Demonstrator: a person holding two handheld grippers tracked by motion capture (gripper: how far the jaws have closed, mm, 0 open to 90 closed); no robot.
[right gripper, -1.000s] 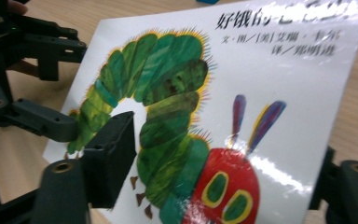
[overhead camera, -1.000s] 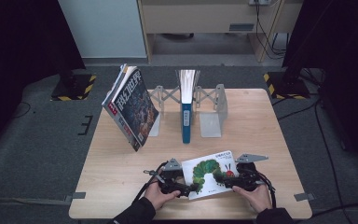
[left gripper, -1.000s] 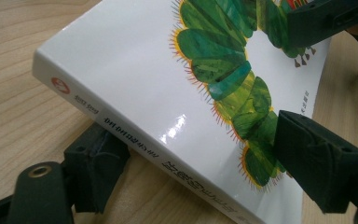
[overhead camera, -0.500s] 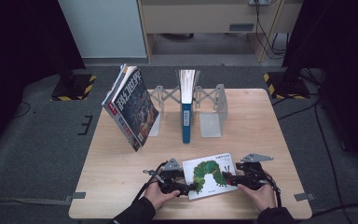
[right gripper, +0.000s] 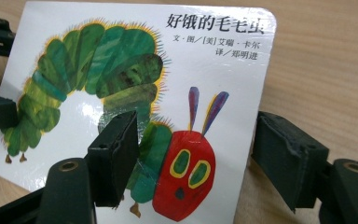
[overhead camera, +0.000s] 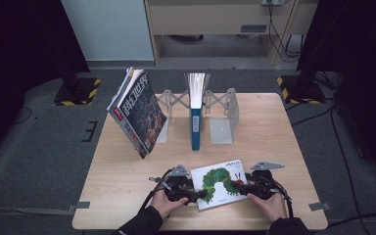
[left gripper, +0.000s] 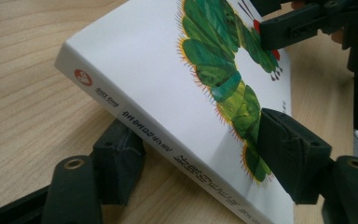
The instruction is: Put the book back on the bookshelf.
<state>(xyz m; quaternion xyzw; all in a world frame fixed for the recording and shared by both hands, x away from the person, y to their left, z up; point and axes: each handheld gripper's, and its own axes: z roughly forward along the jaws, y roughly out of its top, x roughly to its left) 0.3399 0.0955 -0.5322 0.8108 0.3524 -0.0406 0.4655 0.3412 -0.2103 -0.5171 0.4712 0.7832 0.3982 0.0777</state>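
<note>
while both hands sit at the near edge of the table point(overhead camera: 127, 196), the caterpillar book point(overhead camera: 221, 182) lies between them, tipped up a bit off the wood on its left side, cover facing up. the left gripper point(overhead camera: 198, 195) has its jaws straddling the book's left edge: in the left gripper view the book point(left gripper: 177, 88) has one jaw on top of the cover at the caterpillar's tail end and the other underneath by the spine. those jaws have just been closing with the book between them, and the top pad looks like it's on the cover, but i can't tell if it's really pinching yet. the right gripper point(overhead camera: 240, 186) comes in from the other side; in the right gripper view the book point(right gripper: 135, 93) has one jaw lying over the cover beside the red head, and the other jaw off past the book's edge over bare table, with a gap. those jaws have just been closing too, not gripping as far as i can see. further back, a blue book point(overhead camera: 196, 117) stands upright in the metal book rack point(overhead camera: 223, 112), and a stack of magazines point(overhead camera: 137, 115) leans against the rack's left end.
</note>
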